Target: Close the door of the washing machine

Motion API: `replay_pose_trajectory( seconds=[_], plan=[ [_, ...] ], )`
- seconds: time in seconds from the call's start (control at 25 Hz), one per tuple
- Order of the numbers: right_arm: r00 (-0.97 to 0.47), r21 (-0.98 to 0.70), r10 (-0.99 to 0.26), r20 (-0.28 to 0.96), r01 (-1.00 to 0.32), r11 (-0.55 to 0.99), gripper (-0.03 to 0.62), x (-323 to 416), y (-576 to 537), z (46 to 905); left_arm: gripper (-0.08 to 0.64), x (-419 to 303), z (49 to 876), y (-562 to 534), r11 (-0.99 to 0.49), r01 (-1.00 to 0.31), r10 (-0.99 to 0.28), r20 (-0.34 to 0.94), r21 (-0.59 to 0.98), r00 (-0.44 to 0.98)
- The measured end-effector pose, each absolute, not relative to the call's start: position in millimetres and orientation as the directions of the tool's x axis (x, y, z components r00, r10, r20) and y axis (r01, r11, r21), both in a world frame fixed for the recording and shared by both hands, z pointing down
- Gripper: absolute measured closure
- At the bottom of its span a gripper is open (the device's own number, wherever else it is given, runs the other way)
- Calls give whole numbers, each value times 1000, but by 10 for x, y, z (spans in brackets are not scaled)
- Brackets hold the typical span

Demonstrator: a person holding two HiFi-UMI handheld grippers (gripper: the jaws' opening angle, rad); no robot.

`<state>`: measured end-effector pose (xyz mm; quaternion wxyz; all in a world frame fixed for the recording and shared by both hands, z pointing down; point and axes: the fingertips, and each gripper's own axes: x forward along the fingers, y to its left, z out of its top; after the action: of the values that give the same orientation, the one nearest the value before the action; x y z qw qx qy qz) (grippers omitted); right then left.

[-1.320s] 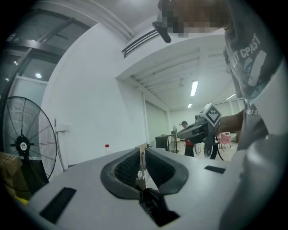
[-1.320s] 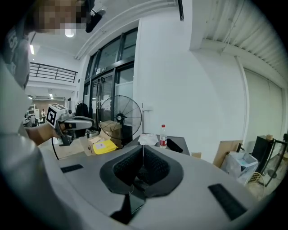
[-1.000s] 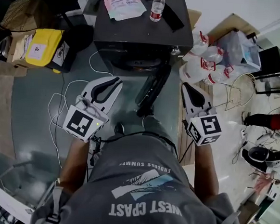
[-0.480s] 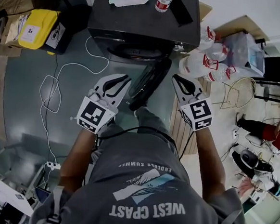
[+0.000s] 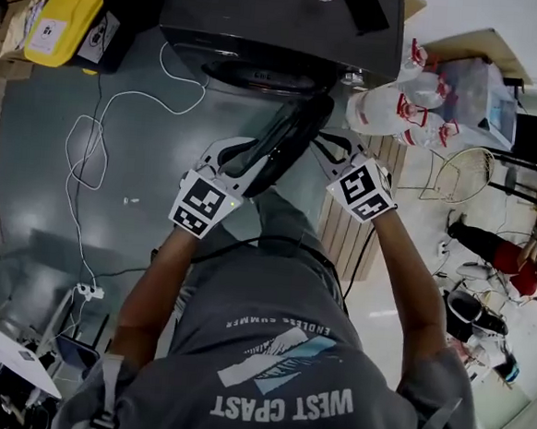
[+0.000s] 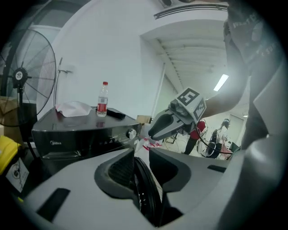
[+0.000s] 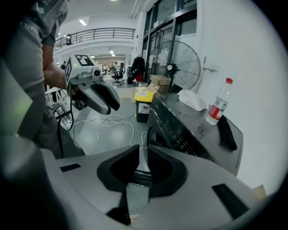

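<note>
The dark front-loading washing machine (image 5: 283,25) stands at the top of the head view. Its round door (image 5: 289,132) is swung open toward me. My left gripper (image 5: 241,156) is at the door's left side. In the left gripper view its jaws (image 6: 141,157) have just been opening, and the door's black rim (image 6: 146,197) lies in the gap without being clamped. My right gripper (image 5: 329,154) is at the door's right side. Its jaws (image 7: 141,155) have also just been opening, and a thin grey edge (image 7: 137,197) of the door shows between them.
A water bottle (image 7: 218,108), a white pouch (image 7: 193,99) and a black object (image 7: 226,132) lie on the machine's top. A yellow box (image 5: 61,21) and a white cable (image 5: 84,148) are on the floor at left. Plastic bags (image 5: 392,112) and a wooden pallet (image 5: 346,234) sit at right.
Both grippers have dropped and moved forward from in front of my chest to either side of the open door. Their jaws went from shut to slightly apart.
</note>
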<state>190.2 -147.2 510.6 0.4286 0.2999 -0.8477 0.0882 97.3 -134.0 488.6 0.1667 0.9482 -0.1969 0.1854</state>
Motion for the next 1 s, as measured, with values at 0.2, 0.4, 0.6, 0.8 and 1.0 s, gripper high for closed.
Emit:
replay_pose_trajectory(
  seconds=[0.2,0.4,0.6,0.8,1.0],
  plan=[
    [-436,110,-305,847,-417,902,475,1927,-1363,5595,400,1158,5380,-1230,-856,-436,-271,477,278,836],
    [-395,94,-182,901,-233,968,407,1994,-1236,5979,330,1358,5830,-1111,-846,-432,-222,530,312,819],
    [-333,84,-104,937,-74,994,382,2066,-1136,6301,295,1520,6219,-960,-838,-427,-176,573,340,800],
    [-286,57,-39,957,57,997,379,2141,-1088,6602,272,1632,6555,-897,-834,-438,-153,622,335,768],
    [-241,41,2,970,173,984,379,2208,-1048,6824,272,1719,6824,-817,-827,-454,-146,653,332,743]
  ],
)
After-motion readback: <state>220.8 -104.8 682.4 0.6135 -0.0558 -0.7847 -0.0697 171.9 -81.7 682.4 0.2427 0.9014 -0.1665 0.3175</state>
